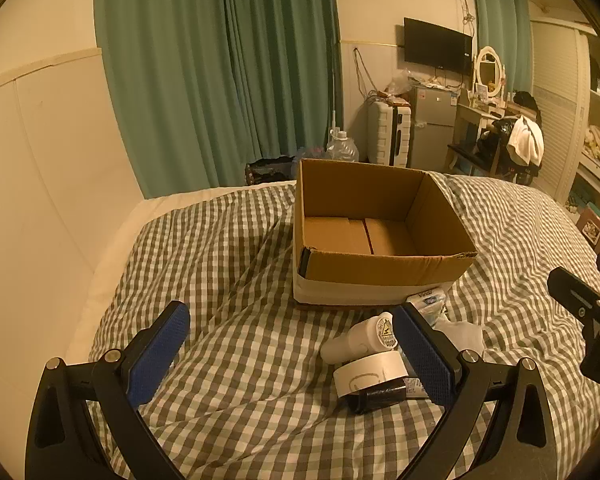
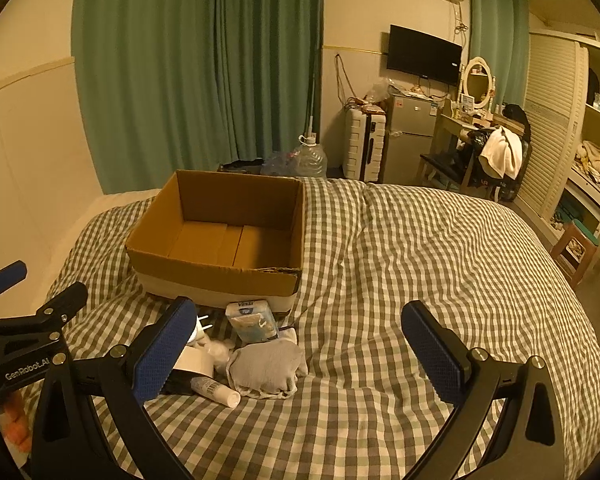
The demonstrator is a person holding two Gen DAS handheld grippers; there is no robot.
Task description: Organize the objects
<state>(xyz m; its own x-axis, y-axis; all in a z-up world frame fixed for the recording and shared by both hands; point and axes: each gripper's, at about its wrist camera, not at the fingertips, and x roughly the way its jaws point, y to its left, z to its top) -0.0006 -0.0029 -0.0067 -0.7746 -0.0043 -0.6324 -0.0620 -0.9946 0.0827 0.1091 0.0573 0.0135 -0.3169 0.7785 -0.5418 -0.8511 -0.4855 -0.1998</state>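
Note:
An open, empty cardboard box (image 1: 380, 240) (image 2: 220, 240) stands on the checkered bed. In front of it lies a small pile: a white cylinder-shaped device (image 1: 358, 340), a roll of white tape (image 1: 370, 372), a dark tube (image 1: 380, 394), a blue tissue pack (image 2: 252, 320), grey folded socks (image 2: 266, 364) and a small white bottle (image 2: 216, 390). My left gripper (image 1: 292, 344) is open and empty, just left of the pile. My right gripper (image 2: 300, 344) is open and empty, hovering over the socks and tissue pack.
The checkered duvet (image 2: 420, 260) covers the bed. A cream wall (image 1: 40, 160) runs along the left. Green curtains (image 2: 200, 60), a water jug (image 2: 310, 158), a suitcase (image 2: 362, 144), a fridge and a dressing table stand beyond the bed's far end.

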